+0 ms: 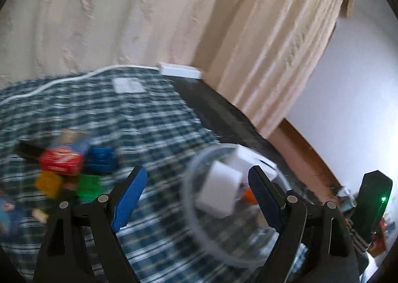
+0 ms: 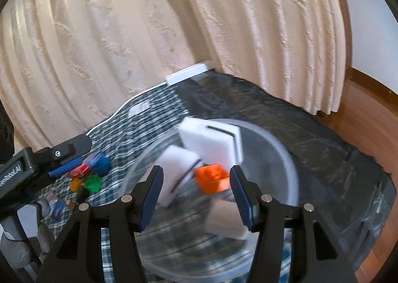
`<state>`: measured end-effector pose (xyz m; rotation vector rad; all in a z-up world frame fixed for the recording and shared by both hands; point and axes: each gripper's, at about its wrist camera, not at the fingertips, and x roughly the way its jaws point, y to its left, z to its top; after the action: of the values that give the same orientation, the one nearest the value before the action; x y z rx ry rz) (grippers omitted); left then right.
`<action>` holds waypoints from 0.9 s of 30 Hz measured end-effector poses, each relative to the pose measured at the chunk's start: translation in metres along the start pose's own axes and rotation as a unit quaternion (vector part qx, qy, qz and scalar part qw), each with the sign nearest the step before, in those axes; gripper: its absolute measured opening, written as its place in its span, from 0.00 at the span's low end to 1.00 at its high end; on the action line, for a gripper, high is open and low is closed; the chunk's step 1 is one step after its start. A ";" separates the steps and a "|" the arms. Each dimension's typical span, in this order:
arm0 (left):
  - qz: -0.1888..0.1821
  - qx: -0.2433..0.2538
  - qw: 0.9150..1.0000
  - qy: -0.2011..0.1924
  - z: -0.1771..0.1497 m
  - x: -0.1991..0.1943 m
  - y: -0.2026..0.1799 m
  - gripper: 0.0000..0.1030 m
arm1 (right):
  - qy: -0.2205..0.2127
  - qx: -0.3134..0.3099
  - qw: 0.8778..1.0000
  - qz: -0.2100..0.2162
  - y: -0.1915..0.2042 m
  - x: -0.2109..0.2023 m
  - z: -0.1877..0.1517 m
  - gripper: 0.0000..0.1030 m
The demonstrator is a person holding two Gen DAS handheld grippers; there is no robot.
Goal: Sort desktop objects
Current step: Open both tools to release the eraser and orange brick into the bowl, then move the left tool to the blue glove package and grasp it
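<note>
The left tool [image 1: 196, 196] is standing wide with nothing between its blue pads; through the gap only the checked cloth [image 1: 154, 119] and the left rim of the clear bowl [image 1: 191, 211] are showing. The right tool [image 2: 196, 197] is standing at a middling width, also holding nothing: its pads are hovering above the clear bowl [image 2: 278, 146], and the orange block [image 2: 212, 178] is lying in the bowl between them in the picture but apart from both.

Outward from the right tool, two white boxes [image 2: 209, 143] are leaning inside the bowl behind and left of the orange block. At the lower left of the left wrist view, a loose heap is waiting on the cloth: a red box [image 1: 62, 161], a blue block [image 1: 102, 158], a yellow block [image 1: 48, 182] and a green block [image 1: 89, 184], packed close together. A white power strip [image 1: 180, 70] is lying at the far edge of the worktop, against the curtain [image 1: 273, 34].

The step in hand is probably a reach from the bowl toward the heap for the next piece. Both views are smearing, so the hands are likely travelling. To do it well, the left tool should be settling over one outer piece, such as the red box, with the pads squared to its flat sides, so that closing is not dragging the neighbours along. The bowl looks light and could slide if its rim gets nudged.
</note>
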<state>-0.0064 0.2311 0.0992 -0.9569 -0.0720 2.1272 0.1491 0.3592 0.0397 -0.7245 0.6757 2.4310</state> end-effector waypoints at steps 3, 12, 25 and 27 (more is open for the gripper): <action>0.035 -0.005 0.999 -0.012 -0.002 -0.016 0.017 0.84 | 0.007 -0.013 1.000 0.016 0.016 0.003 -0.004 0.60; 0.134 -0.074 0.988 -0.024 -0.019 -0.054 0.094 0.84 | 0.031 -0.050 0.997 0.054 0.059 0.012 -0.018 0.61; 0.243 -0.236 0.940 -0.041 -0.050 -0.084 0.194 0.84 | 0.069 -0.089 0.989 0.095 0.103 0.028 -0.038 0.63; 0.257 -0.254 0.931 -0.042 -0.052 -0.083 0.201 0.84 | 0.073 -0.094 0.988 0.100 0.108 0.030 -0.040 0.64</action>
<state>-0.0667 0.0228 0.0432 -1.2868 -0.4830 2.7054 0.0780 0.2648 0.0258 -0.9578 0.6043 2.6714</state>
